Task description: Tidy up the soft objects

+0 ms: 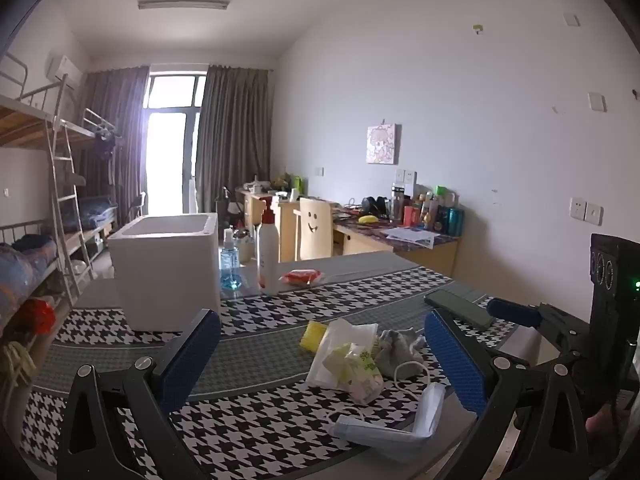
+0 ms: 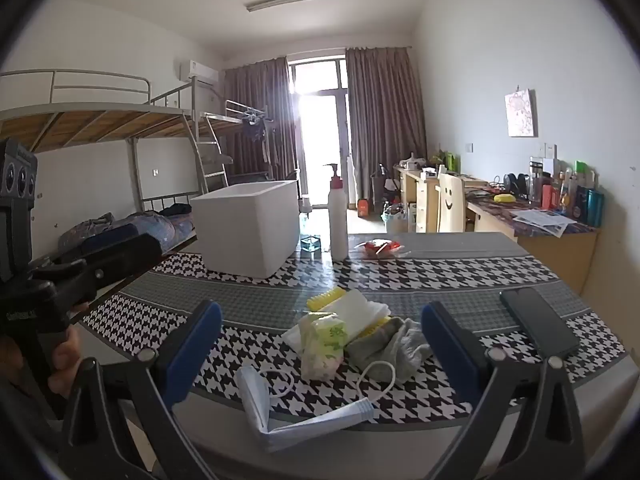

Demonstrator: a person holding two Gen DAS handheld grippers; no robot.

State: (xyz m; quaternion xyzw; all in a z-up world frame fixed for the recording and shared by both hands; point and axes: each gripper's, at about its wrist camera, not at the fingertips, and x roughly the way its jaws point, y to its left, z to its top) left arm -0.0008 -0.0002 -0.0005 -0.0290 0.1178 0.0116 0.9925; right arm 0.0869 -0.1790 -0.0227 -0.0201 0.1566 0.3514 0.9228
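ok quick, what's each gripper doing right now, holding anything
left gripper: jaws wide open, holding nothing, above the soft pile.
right gripper: jaws wide open, holding nothing, above the same pile.

low wrist views side by side, facing window, sharing table (image 1: 248, 360) clutter

A folded pale-blue face mask (image 2: 276, 420) with white ear loops lies nearest the table's front edge. Behind it sits a loose heap: a green-printed tissue pack (image 2: 324, 344) leaning on a white folded cloth (image 2: 356, 312), a yellow ribbed sponge (image 2: 324, 300) partly beneath that, and a crumpled grey sock (image 2: 396, 344) touching the heap's right side. A white foam box (image 2: 248, 224) stands upright, well behind.
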